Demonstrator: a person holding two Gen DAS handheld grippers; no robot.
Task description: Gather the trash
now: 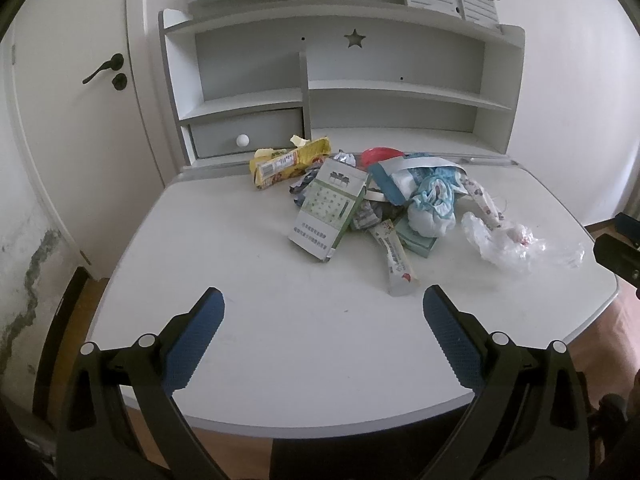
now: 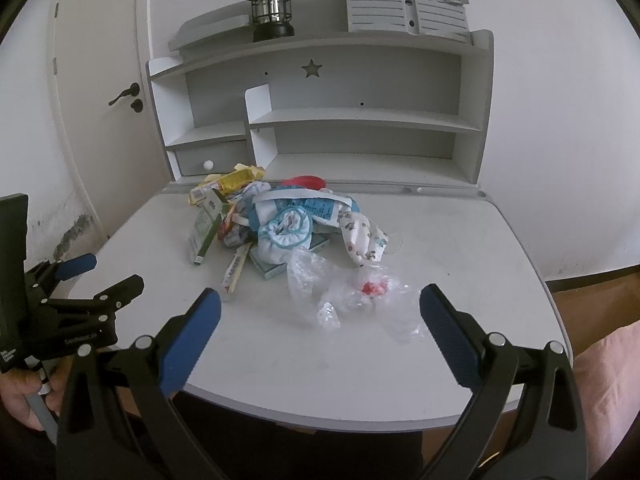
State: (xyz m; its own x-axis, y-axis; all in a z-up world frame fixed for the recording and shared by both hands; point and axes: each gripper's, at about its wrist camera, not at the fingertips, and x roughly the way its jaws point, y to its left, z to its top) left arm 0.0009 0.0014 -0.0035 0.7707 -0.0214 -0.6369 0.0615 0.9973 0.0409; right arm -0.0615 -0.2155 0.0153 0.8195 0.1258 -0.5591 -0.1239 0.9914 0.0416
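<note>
Both wide open and holding nothing: left gripper [image 1: 323,308] and right gripper [image 2: 320,307], up over the front edge of the desk [image 1: 248,264]. Trash pile [image 1: 372,204] in a heap near the back edge, by the shelves [image 1: 344,92]. Clear plastic bag [image 2: 352,296] closest to the front, just past the right gripper.

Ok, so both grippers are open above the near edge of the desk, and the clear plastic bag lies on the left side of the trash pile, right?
Not quite. The clear plastic bag lies on the right side of the trash pile, as the right wrist view shows. The rest holds: left gripper and right gripper are both open above the desk's near edge.
</note>
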